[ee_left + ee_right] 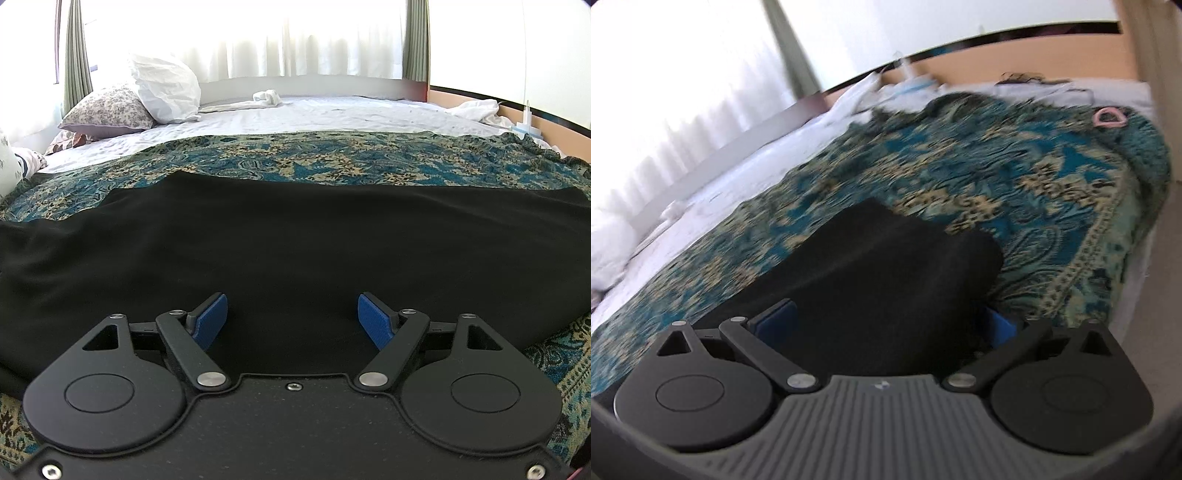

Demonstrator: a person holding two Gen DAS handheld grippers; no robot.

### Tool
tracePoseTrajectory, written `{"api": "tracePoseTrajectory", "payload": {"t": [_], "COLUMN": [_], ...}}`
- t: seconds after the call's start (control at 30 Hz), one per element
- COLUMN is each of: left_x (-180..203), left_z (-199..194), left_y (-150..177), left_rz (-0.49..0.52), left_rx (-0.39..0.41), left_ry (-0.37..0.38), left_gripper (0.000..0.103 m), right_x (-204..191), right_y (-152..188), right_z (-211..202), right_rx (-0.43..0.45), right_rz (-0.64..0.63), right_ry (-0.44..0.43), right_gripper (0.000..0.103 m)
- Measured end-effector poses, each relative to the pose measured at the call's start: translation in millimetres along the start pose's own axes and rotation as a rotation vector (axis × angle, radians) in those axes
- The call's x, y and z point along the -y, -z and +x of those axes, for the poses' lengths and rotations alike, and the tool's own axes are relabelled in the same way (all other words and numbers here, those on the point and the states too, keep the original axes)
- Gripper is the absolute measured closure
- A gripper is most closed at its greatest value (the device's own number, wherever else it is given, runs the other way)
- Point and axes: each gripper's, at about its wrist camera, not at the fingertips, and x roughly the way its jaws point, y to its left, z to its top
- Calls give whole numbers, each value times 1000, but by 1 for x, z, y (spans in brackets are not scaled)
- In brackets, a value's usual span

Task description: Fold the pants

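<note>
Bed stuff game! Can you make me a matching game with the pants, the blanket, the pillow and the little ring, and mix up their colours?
Things:
1. pants
2. blanket
3. big pillow
4. little ring

Colours:
A. pink
B. white
C. black
D. teal and cream pattern

Pairs: 1-C, 2-D, 3-B, 4-A

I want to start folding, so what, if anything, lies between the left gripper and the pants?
Nothing visible does. The left gripper hangs open directly over the black pants, which lie spread on the patterned bedspread.
</note>
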Motion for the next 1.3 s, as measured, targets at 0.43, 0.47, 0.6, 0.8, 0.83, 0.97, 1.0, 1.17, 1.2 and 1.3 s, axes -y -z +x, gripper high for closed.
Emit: {"api": "tracePoseTrajectory", "payload": {"t": [0.43, 0.47, 0.6, 0.8, 0.83, 0.97, 1.0, 1.17, 1.2, 1.3], "left_x": [2, 2, 2, 2, 2, 2, 2, 0, -1, -3], "left_z": [0, 1, 1, 1, 1, 1, 0, 0, 0, 0], "left_y": [2, 2, 2, 2, 2, 2, 2, 2, 2, 2], "left_rz": [5, 5, 7, 6, 6, 3, 1, -11, -14, -21], "left_rx": [1, 1, 0, 2, 3, 5, 8, 20, 20, 19], "left_ry": [5, 5, 5, 6, 6, 8, 10, 20, 23, 33], "left_gripper": [25, 25, 25, 24, 24, 25, 25, 24, 24, 24], "right_x": [63, 60, 29, 2, -1, -18, -26, -148, -176, -239], "right_y": [-20, -22, -23, -20, -22, -26, -25, 1, 15, 64], "right_z": [-2, 1, 11, 25, 28, 40, 41, 23, 17, -8], "right_rx": [-56, -53, -61, -89, -103, -168, -175, -203, -239, -326], "right_rz": [488, 478, 288, 191, 206, 261, 264, -145, -264, -546], "right_ry": [-251, -235, -140, -134, -130, -99, -112, -256, -323, -502], "right_gripper": [2, 2, 3, 28, 37, 81, 81, 73, 68, 48]}}
